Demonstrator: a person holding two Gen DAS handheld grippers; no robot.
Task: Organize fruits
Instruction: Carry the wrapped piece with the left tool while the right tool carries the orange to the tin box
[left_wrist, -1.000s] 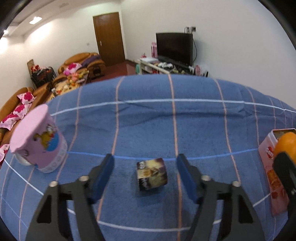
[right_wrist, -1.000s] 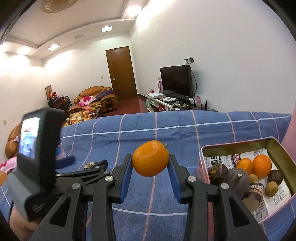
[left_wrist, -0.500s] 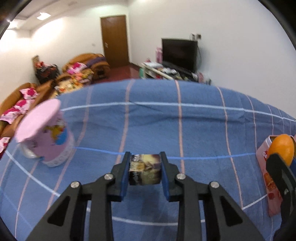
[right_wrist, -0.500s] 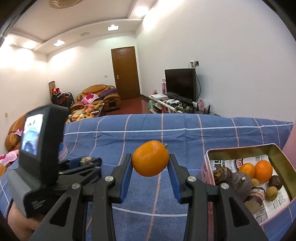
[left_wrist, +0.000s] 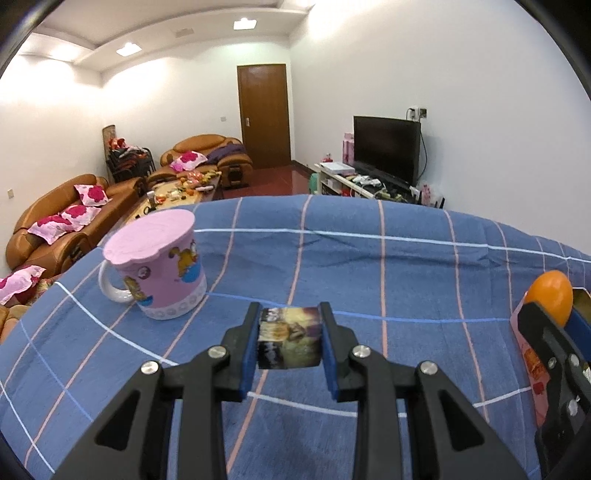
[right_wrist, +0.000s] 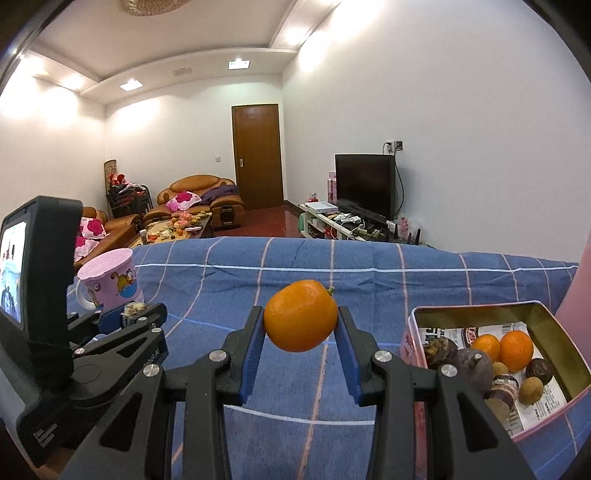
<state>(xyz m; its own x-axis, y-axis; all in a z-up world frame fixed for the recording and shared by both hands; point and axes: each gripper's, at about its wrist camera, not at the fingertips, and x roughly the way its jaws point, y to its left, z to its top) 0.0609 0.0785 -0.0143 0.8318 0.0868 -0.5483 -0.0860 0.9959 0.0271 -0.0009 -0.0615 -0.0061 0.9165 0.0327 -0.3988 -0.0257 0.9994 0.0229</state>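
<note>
My left gripper (left_wrist: 289, 338) is shut on a small dark printed box (left_wrist: 290, 338) and holds it above the blue checked cloth (left_wrist: 369, 266). My right gripper (right_wrist: 300, 321) is shut on an orange (right_wrist: 301, 320), held above the cloth to the left of the pink tin (right_wrist: 554, 317). The tin holds two oranges (right_wrist: 511, 347), dark round fruits and small wrapped items. In the left wrist view the orange (left_wrist: 549, 297) and the right gripper show at the right edge. In the right wrist view the left gripper (right_wrist: 133, 314) shows at the left with its box.
A pink lidded mug (left_wrist: 159, 266) stands on the cloth at the left; it also shows in the right wrist view (right_wrist: 109, 282). Beyond the table are sofas (left_wrist: 55, 225), a cluttered coffee table, a TV (left_wrist: 386, 147) and a door.
My left gripper closed on the small box and lifted it off the cloth. My right gripper kept hold of the orange and rose a little, so the tin sits lower in view.
</note>
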